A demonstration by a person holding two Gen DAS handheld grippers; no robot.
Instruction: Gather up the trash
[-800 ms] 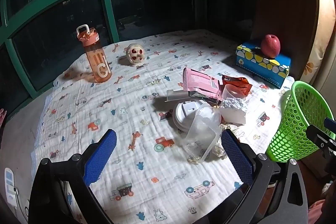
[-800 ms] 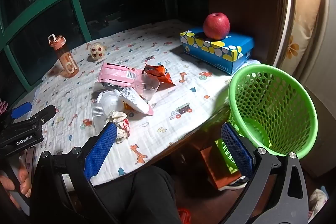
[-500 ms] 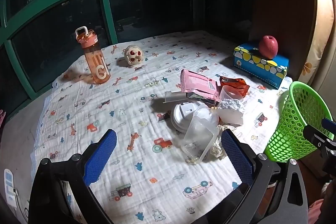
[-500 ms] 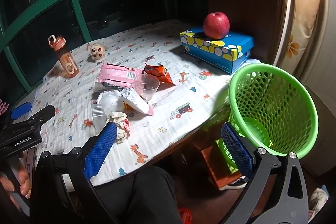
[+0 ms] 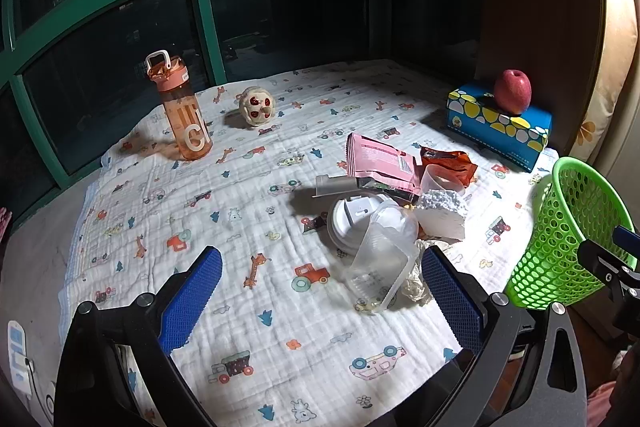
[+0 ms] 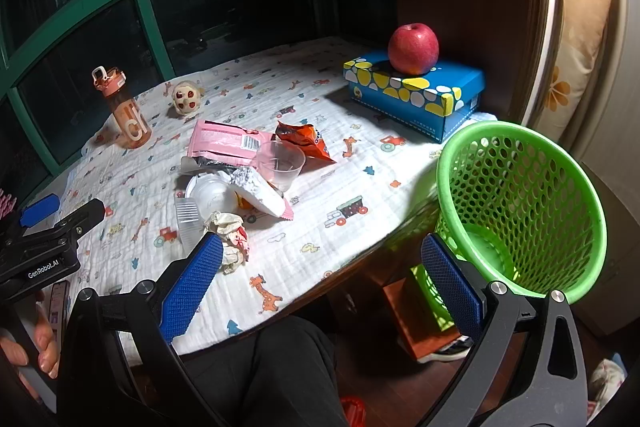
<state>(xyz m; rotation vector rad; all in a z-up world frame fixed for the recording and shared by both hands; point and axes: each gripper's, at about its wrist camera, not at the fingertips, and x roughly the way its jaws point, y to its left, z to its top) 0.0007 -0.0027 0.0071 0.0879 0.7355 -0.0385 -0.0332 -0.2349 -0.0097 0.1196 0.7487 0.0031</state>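
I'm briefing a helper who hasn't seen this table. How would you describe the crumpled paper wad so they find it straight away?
Start at the green mesh basket off the table's near edge, then look across to the trash heap on the cartoon-print cloth. The crumpled paper wad lies at the heap's nearest end, beside a clear ribbed container. It alone is wrinkled, off-white and balled up.

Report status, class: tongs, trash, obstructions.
Left tongs and right tongs open, empty. Trash pile untouched on cloth; green basket at table's edge. Nothing blocking.
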